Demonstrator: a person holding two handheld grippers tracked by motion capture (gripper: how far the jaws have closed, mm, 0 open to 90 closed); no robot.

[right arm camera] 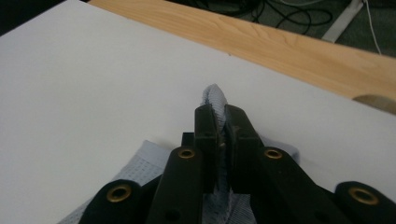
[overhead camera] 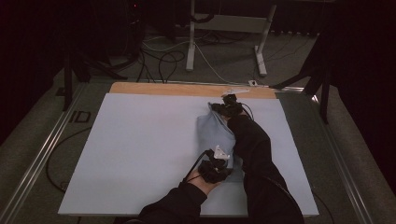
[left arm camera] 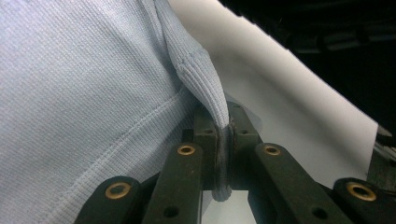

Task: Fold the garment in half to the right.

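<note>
A pale blue knit garment [overhead camera: 215, 133] lies in a narrow folded strip on the white sheet [overhead camera: 140, 149] right of centre. My left gripper [overhead camera: 215, 163] is at its near end, shut on a ribbed edge of the garment [left arm camera: 205, 88] that runs up from between the jaws. My right gripper [overhead camera: 229, 108] is at the far end, near the wooden table edge [overhead camera: 187, 88]. It is shut on a small fold of the blue cloth [right arm camera: 215, 100] that sticks out above its jaws.
The white sheet covers most of the table; a wooden strip [right arm camera: 280, 46] shows along its far edge. A small white tag [overhead camera: 236, 91] lies on that strip. Metal rails run along both sides. Cables and table legs [overhead camera: 190, 42] stand on the floor beyond.
</note>
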